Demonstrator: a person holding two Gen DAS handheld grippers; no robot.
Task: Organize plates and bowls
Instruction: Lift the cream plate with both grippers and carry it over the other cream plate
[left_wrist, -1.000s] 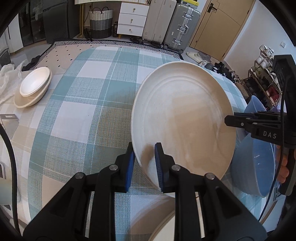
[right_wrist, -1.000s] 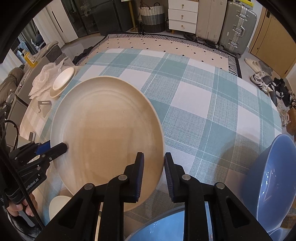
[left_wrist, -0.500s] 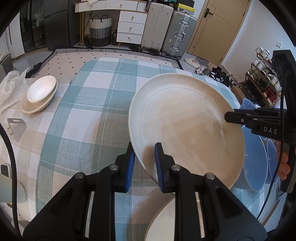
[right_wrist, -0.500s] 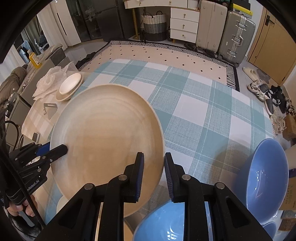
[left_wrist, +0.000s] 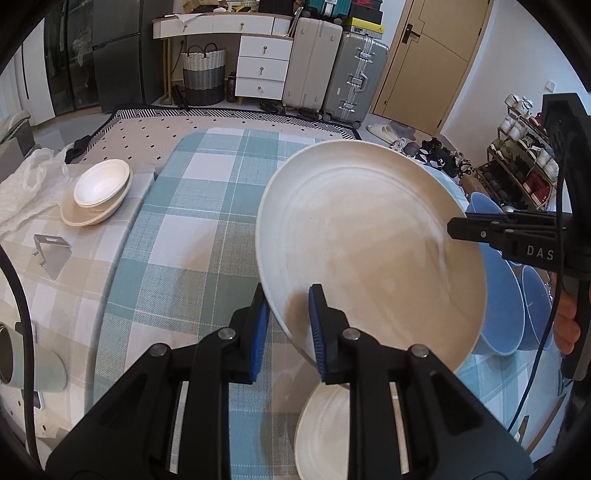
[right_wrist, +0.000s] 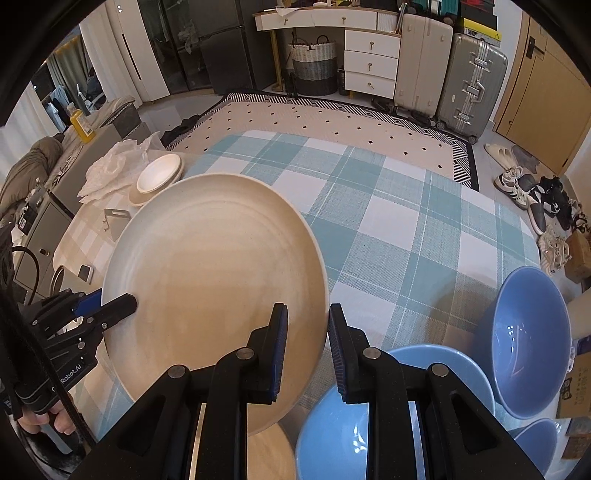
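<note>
Plate (left_wrist: 369, 254), cream, round so no long axis, is held clear above the checked tablecloth (left_wrist: 192, 236), face up and tilted, with the left gripper (left_wrist: 286, 332) and right gripper (right_wrist: 306, 347) clenched on opposite rim edges, judged to steady its wide span beside the blue bowls (right_wrist: 532, 339).

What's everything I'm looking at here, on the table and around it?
Large plate: one, cream, held tilted above the table.
Second plate: one, cream, on the table below it.
Bowls: at least three, blue, at the table's right edge.
Stacked dishes: white bowls on a cream plate, far left.
Tablecloth: one, teal and white check.
Suitcases: two, beige and grey, by the far wall.
Left gripper: black, shut on the large plate's rim.
Right gripper: black, shut on the opposite rim.
</note>
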